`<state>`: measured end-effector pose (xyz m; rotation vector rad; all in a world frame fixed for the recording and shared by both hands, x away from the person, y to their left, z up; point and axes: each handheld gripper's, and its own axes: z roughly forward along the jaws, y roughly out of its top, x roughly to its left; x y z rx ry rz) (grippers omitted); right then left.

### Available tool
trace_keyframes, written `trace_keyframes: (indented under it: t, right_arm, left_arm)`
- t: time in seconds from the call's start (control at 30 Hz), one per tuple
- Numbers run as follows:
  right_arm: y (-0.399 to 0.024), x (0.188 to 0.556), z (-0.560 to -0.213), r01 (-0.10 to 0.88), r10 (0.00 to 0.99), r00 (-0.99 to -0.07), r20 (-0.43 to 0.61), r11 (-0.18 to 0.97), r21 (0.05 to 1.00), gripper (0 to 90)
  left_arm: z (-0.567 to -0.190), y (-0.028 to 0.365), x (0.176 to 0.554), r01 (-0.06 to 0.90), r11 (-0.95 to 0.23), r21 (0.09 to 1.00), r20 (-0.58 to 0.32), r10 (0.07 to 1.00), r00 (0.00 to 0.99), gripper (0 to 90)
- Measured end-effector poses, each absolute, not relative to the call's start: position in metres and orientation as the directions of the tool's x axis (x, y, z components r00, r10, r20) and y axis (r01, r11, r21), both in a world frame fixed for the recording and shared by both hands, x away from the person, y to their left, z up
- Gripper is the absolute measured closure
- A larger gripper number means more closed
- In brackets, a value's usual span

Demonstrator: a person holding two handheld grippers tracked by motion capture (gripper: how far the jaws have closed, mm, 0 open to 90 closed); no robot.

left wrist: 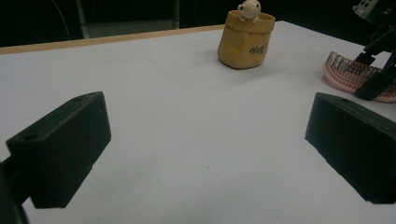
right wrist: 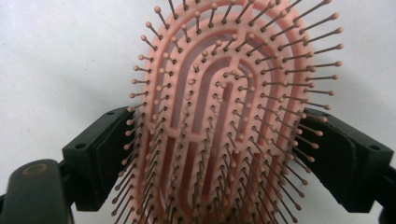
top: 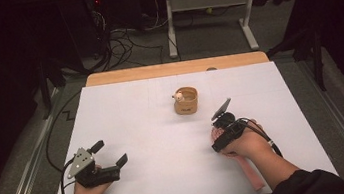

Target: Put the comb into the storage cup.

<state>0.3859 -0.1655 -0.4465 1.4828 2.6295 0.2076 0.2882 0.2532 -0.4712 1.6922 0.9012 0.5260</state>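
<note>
**Right gripper set around pink hairbrush head; left gripper spread wide over bare table**

The white table (top: 166, 143) carries two objects. A tan fabric pouch (top: 185, 100) with a small white figure (top: 178, 95) at its rim stands upright near the far centre. A pink hairbrush (top: 251, 169) lies at the near right, bristles up, its handle pointing toward the person.

The right gripper (top: 217, 136), held in the right hand (top: 244, 143), sits over the brush head. In the right gripper view, its two black jaws flank the oval bristle pad (right wrist: 219, 126), one on each side, touching the outer bristles. Whether they press firmly on the head itself cannot be told.

The left gripper (top: 109, 153), held in the left hand (top: 87, 191), rests at the near left, well apart from both objects. Its jaws stand wide apart with only table surface between them. In the left gripper view, the pouch (left wrist: 245, 39) appears ahead and the brush head (left wrist: 355, 74) to the right.
</note>
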Motion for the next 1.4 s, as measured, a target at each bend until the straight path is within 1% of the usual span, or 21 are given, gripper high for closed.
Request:
trace_keyframes:
  t: [0.53, 0.9, 1.13, 1.4]
  right_arm:
    - [-0.1616, 0.3919, -0.4462, 0.849, 0.857, -0.515, -0.034, 0.515, 0.123, 14.8]
    - [-0.1612, 0.3919, -0.4457, 0.851, 0.859, -0.510, -0.036, 0.510, 0.121, 16.8]
    - [-0.1615, 0.3912, -0.4446, 0.853, 0.862, -0.505, -0.038, 0.506, 0.128, 19.8]
    - [-0.1624, 0.3924, -0.4439, 0.852, 0.860, -0.509, -0.032, 0.508, 0.123, 20.5]
  left_arm:
    - [-0.4701, 0.2533, 0.2863, 0.295, -0.112, 0.949, -0.098, 0.784, 0.612, 0.8]
    - [-0.4696, 0.2538, 0.2859, 0.289, -0.104, 0.952, -0.100, 0.786, 0.610, 0.9]
    - [-0.4696, 0.2539, 0.2859, 0.290, -0.104, 0.951, -0.100, 0.786, 0.610, 0.8]
    - [-0.4697, 0.2544, 0.2863, 0.290, -0.098, 0.952, -0.104, 0.789, 0.606, 0.9]
